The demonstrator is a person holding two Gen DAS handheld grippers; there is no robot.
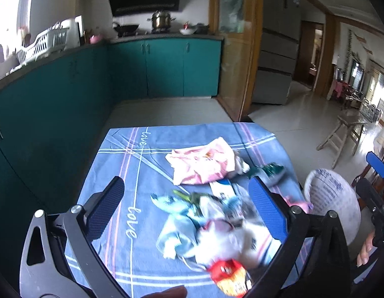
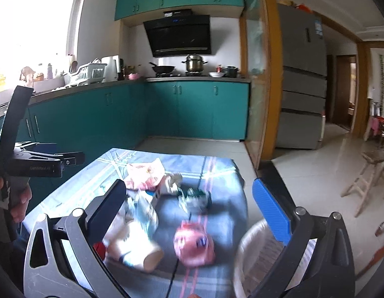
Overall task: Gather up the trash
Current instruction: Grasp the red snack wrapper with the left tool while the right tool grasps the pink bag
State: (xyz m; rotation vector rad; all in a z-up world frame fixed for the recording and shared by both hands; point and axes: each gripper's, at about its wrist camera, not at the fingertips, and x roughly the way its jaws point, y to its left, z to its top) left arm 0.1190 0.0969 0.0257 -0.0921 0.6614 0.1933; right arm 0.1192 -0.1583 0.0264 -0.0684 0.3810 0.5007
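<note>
Kitchen scene, two wrist views. The left gripper is hovering over a table draped in a blue striped cloth, its blue-padded fingers spread wide with nothing between them. Below it a loose heap of trash is lying on the cloth: a crumpled pink wrapper toward the far side, a light-blue plastic wrapper nearer, a white crumpled bag beside it, and a red snack packet at the near edge. A dark green wrapper is sitting near the cloth's right edge.

The right gripper is likewise hanging above the table with its jaws apart and holding nothing. In its view, blurred by motion, a small pink packet is lying between the fingers, and a white cup-like container is lying tipped on its side just left of it. A bin lined with a white bag is standing just off the table's right edge, under the right finger; the same lined bin is appearing at the right of the left view. Teal cabinets and a range hood are filling the background.
</note>
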